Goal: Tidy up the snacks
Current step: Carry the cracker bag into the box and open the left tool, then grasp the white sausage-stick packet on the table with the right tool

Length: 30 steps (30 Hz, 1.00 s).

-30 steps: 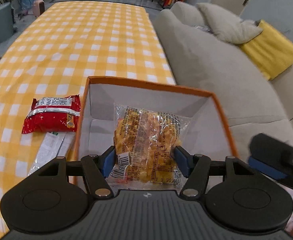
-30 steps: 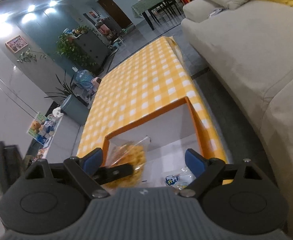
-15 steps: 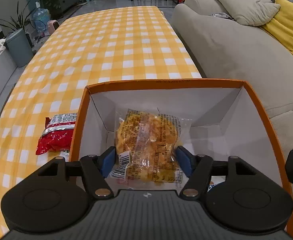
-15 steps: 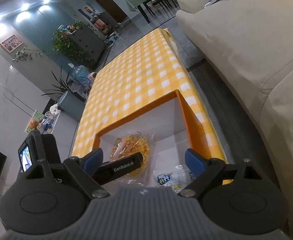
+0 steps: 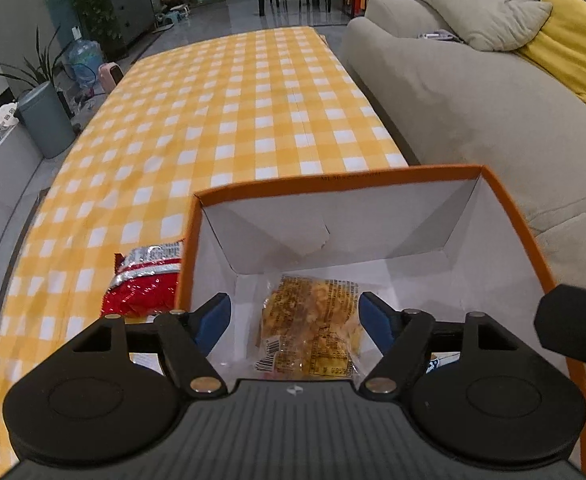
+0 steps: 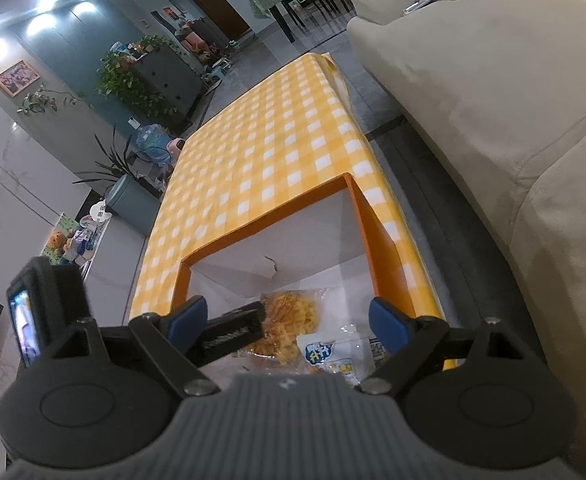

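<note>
box wall hides half the red snack bag, blue-white packet is cut off behind the gripper body, print on the yellow bag unreadable

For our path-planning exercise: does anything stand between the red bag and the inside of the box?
Only the left wall of the box: the red bag lies on the table just outside it. The box is open on top, so lifting the bag over the wall looks clear.
</note>
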Each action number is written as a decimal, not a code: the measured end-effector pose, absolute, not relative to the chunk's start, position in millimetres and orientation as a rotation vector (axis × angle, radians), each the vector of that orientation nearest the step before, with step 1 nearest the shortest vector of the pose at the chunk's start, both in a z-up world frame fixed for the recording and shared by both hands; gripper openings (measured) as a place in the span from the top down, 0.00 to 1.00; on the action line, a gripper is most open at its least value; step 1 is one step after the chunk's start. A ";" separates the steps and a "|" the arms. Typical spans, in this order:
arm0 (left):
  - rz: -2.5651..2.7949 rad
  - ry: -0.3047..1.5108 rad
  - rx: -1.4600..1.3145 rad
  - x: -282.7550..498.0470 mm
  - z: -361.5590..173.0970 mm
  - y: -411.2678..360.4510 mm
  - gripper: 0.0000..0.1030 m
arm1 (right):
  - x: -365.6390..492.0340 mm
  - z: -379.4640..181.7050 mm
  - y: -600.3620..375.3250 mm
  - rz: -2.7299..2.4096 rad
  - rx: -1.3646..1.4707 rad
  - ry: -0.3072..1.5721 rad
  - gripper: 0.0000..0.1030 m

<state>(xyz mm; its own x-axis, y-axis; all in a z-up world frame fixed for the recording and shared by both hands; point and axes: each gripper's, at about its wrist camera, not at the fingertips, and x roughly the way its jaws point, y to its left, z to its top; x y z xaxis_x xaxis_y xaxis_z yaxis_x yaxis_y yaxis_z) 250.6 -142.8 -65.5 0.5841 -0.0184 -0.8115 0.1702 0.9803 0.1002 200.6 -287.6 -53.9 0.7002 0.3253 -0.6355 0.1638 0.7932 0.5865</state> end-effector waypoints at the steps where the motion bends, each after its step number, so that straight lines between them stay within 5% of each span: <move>1: -0.116 0.941 0.172 249.7 -62.5 -141.6 0.17 | 199.9 -53.4 -287.7 0.098 0.665 0.805 0.16; 21: -0.211 0.937 0.111 219.0 -9.3 -105.4 0.17 | 182.2 -32.6 -270.3 0.051 0.551 0.767 0.21; 30: -0.226 0.965 0.045 203.3 6.1 -70.0 0.17 | 173.3 -13.0 -249.6 0.089 0.478 0.714 0.38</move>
<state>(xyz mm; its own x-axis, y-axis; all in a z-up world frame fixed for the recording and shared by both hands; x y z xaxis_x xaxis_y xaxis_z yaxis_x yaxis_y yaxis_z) 203.3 -70.0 6.1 0.5476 -0.1708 -0.8192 0.2105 0.9756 -0.0627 173.3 -249.6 -13.0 0.7569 0.2385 -0.6084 0.0823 0.8888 0.4508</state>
